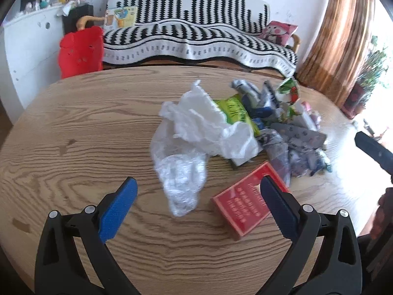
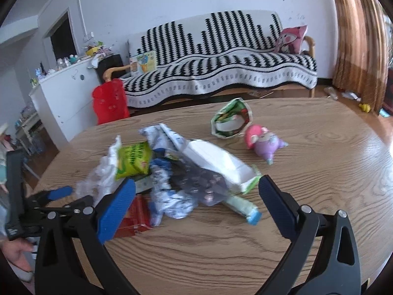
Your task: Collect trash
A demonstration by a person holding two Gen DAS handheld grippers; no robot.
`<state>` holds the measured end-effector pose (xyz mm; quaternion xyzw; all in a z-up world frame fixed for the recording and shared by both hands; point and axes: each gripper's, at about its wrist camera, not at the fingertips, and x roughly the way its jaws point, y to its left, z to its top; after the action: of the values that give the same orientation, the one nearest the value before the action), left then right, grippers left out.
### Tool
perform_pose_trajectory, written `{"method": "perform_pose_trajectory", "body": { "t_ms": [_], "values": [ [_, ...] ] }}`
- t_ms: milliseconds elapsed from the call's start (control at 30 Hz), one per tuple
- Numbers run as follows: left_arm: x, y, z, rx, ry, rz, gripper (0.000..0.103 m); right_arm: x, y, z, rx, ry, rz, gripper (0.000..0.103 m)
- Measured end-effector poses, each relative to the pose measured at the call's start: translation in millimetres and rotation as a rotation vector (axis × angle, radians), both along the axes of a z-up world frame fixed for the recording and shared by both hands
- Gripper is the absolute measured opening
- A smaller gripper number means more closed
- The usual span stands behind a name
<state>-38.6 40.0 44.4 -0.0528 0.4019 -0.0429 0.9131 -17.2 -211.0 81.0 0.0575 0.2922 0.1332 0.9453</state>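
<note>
A heap of trash lies on the wooden table [image 1: 86,127]: crumpled clear plastic [image 1: 181,182], a white plastic bag [image 1: 203,123], a green snack packet [image 1: 233,110], printed wrappers [image 1: 289,145] and a red box [image 1: 245,204]. My left gripper [image 1: 199,191] is open and empty, just short of the clear plastic and red box. In the right wrist view my right gripper [image 2: 196,191] is open and empty over the near edge of the heap, with the green packet [image 2: 132,159], a white carton [image 2: 218,164] and the red box [image 2: 135,216] ahead.
A torn green-and-red carton [image 2: 231,120] and a pink-and-purple plush toy [image 2: 262,142] lie on the table [image 2: 319,172] behind the heap. A red bag [image 2: 110,103] stands on the floor by a striped sofa [image 2: 221,68]. A white cabinet [image 2: 66,93] is left.
</note>
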Motion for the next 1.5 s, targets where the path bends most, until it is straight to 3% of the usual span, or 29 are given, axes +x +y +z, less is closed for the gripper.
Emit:
{"method": "perform_pose_trajectory", "body": {
  "t_ms": [200,300,433,533,767,867,967,1033,1067,1100,1133,1167,1233,1500],
  "values": [
    [15.7,-7.9,0.3,0.049,-0.006,-0.042,0.097,6.6,27.9,-11.8,0.047,0.094,0.099,0.097],
    [23.7,-2.9,-2.6,0.067,0.008,-0.021,0.097,14.5,37.3,-19.3,0.006,0.141,0.111,0.097],
    [25.0,12.3,-1.5,-0.008,0.009,-0.009,0.097,18.4,39.3,-25.1,0.04,0.181,0.11,0.095],
    [25.0,14.3,0.5,-0.019,-0.008,-0.02,0.097,22.1,35.0,-25.6,0.04,0.207,0.119,0.095],
    [32.0,-21.4,7.1,0.087,-0.061,-0.111,0.097,37.1,37.4,-36.9,0.03,0.244,0.141,0.095],
    [40.8,-39.1,9.6,0.2,-0.094,-0.142,0.097,41.2,39.3,-39.5,0.024,0.236,0.142,0.093],
    [55.4,-43.2,3.4,0.322,-0.091,-0.116,0.096,43.4,41.9,-42.5,0.016,0.234,0.152,0.085],
    [64.0,-38.9,-4.0,0.311,-0.05,-0.129,0.078,44.8,44.5,-46.2,-0.002,0.238,0.16,0.078],
    [67.9,-33.4,-5.5,0.251,-0.024,-0.153,0.056,45.9,45.0,-48.5,-0.003,0.242,0.163,0.071],
    [70.3,-27.3,-4.7,0.191,-0.011,-0.171,0.043,47.8,44.5,-51.1,0.001,0.254,0.168,0.057],
    [71.2,-18.6,-1.8,0.121,-0.01,-0.171,0.039,49.1,43.7,-53.6,0.014,0.267,0.179,0.043],
    [69.5,-14.1,2.3,0.124,-0.028,-0.154,0.028,51.2,41.6,-56.3,0.046,0.287,0.196,0.025],
    [63.4,-9.5,10.3,0.142,-0.075,-0.129,0.023,52.3,39.7,-58.3,0.063,0.297,0.205,0.025],
    [38.1,14.8,33.9,0.072,-0.181,-0.056,0.018,38.9,29.6,-32.1,0.049,0.147,0.148,0.025]
  ]
}}
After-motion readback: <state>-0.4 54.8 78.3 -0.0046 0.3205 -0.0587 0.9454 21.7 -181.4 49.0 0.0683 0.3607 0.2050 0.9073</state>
